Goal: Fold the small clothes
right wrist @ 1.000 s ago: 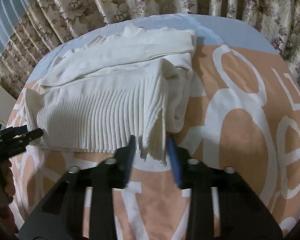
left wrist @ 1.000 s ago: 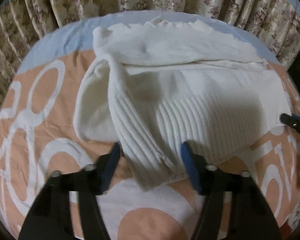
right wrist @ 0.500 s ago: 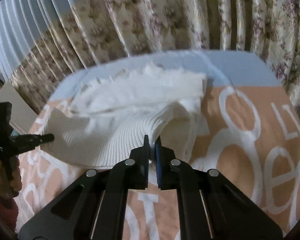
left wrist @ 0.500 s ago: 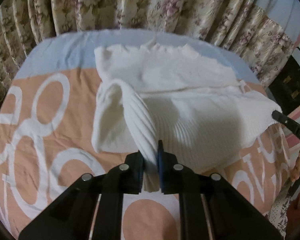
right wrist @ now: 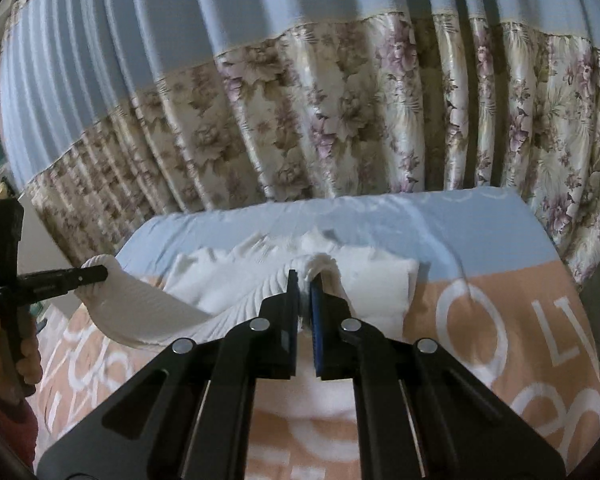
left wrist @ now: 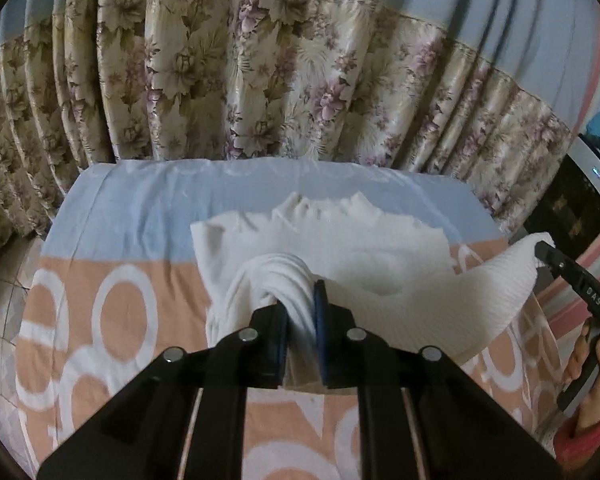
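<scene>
The white ribbed sweater (left wrist: 400, 304) lies on the bed (left wrist: 140, 216), its far half flat near the blue band of the bedsheet and its near hem lifted clear of the mattress. The left tongs (left wrist: 300, 320) are clamped on a bunched hem corner at the sweater's left side; the right tongs (right wrist: 304, 304) are pinched on the opposite hem corner, and the knit sags in a curve between them. Behind the sweater, beyond the far edge of the bed, hangs a floral curtain (left wrist: 260, 92).

The step in hand looks like folding the bottom half over the top. Next, both corners likely need carrying forward together, level and evenly spaced, then lowering onto the sweater's far edge before letting go, so that the fold lands square.
</scene>
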Action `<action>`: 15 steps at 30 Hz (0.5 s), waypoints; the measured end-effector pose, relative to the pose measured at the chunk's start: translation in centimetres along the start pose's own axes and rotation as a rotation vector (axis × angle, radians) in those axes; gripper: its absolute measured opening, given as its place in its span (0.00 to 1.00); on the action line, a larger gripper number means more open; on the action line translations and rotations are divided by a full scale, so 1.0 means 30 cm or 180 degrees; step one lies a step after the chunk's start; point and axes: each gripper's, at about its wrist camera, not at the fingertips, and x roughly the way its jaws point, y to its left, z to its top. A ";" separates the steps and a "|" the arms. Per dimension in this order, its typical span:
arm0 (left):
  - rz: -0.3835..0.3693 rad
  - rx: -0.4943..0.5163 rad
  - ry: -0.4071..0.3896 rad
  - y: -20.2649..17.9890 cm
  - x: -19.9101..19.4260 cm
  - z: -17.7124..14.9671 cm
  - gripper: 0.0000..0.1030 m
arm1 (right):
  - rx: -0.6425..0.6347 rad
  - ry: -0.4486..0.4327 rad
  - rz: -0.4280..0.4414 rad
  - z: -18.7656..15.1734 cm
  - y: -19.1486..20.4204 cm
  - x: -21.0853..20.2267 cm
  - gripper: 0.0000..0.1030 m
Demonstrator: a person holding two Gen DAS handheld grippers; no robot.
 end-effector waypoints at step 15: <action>0.0290 -0.0120 0.0555 0.138 0.529 0.044 0.12 | 0.0321 0.0681 -0.0268 -0.040 -0.185 0.573 0.06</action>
